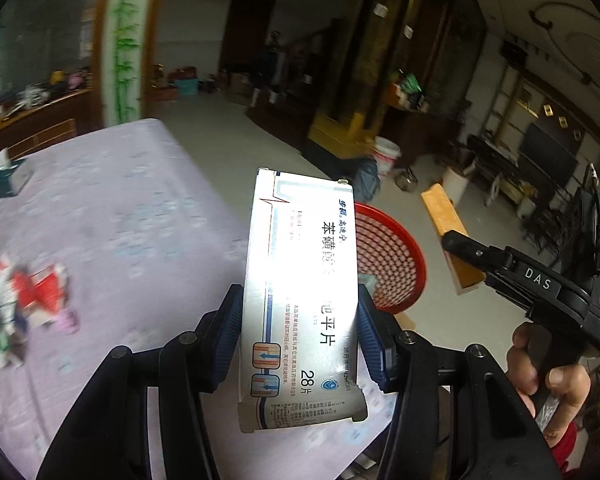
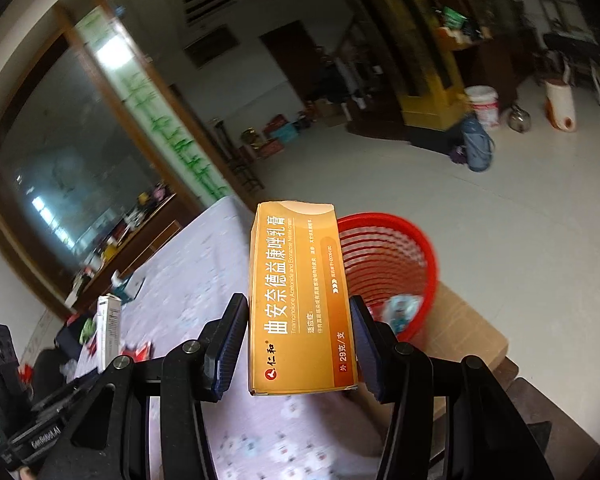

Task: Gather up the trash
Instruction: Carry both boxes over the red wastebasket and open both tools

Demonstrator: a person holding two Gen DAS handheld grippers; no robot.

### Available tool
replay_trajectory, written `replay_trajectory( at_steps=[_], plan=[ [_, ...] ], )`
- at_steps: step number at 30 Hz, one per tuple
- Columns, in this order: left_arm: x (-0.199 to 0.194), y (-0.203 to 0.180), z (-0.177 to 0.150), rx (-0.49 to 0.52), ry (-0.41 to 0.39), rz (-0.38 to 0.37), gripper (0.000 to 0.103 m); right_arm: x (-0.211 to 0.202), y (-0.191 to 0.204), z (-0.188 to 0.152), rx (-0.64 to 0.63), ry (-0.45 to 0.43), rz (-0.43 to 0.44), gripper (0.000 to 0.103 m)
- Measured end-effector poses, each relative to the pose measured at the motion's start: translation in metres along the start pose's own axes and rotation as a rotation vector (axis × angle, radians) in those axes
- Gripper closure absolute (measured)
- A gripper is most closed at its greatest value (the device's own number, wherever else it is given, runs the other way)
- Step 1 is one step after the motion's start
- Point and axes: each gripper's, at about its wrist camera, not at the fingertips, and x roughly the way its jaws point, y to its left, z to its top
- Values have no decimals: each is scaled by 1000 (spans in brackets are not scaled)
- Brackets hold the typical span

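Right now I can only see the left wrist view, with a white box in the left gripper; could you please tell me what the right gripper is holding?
Observer: The right gripper is shut on an orange box, held upright between its pads.
Operator: Thank you. Is the red basket within its view too?
Observer: Yes, the red basket stands just behind the orange box, on a brown cardboard box.
Operator: Is there anything in the basket already?
Observer: A pale, blurred item lies at the bottom; I cannot tell what it is.
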Motion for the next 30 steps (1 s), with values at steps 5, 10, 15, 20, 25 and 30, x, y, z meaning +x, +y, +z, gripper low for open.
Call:
replay_trajectory(
  at_steps=[5,10,15,20,25,30],
  plan=[
    [46,-35,21,34,50,-49,51,3,-21,15,57,-7,-17,48],
    [92,-54,36,49,86,-61,51,9,-30,30,76,-22,-33,48],
    [121,-47,45,-14,126,-79,49,32,-33,41,83,-19,-64,47],
    [97,-22,36,-56,101,-81,41,56,-38,44,75,25,-83,46],
    [61,2,17,-66,59,-31,37,51,-29,35,52,22,-68,46],
    [25,30,-4,-81,42,8,37,40,9,15,-21,44,-5,45]
  ],
)
